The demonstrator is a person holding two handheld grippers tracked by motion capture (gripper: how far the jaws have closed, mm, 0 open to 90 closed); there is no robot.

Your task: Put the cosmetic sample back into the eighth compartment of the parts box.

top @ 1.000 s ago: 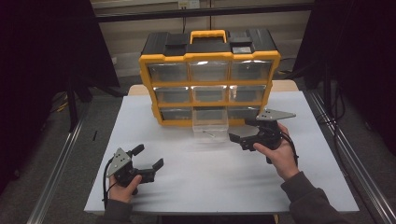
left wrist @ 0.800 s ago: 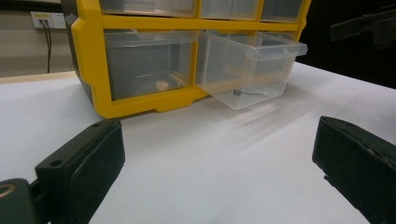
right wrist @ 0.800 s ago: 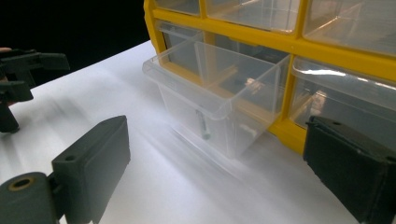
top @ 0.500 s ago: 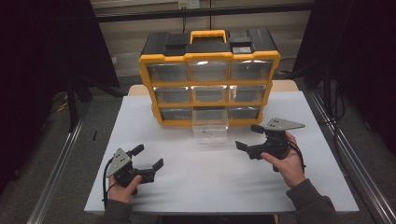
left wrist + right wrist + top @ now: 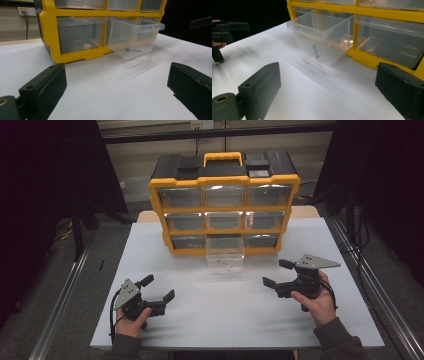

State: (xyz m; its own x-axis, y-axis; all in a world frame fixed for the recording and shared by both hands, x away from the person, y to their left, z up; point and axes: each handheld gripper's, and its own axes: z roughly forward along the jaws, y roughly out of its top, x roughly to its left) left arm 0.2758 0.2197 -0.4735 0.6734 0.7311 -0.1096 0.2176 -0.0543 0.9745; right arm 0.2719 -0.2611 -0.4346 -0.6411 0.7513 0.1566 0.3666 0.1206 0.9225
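A yellow and black drawer cabinet (image 5: 224, 202) stands at the back of the white table (image 5: 200, 320). Its bottom middle clear drawer (image 5: 225, 256) is pulled out, with a small dark screw (image 5: 315, 51) lying inside. My left gripper (image 5: 159, 287) rests open near the front left of the table, nothing between its jaws. My right gripper (image 5: 278, 274) is open at the front right, held just above the table, jaws empty and pointing left toward the drawer. In the left gripper view the open drawer (image 5: 135, 37) sits ahead to the right.
Metal rails (image 5: 62, 292) run along both sides of the table. The cabinet's other drawers (image 5: 180, 197) are closed. In the right gripper view the other hand's gripper (image 5: 225, 31) is far off at the left.
My right gripper has drawn back from the pulled-out drawer, moving toward the front right of the table. The left gripper has stayed in place.
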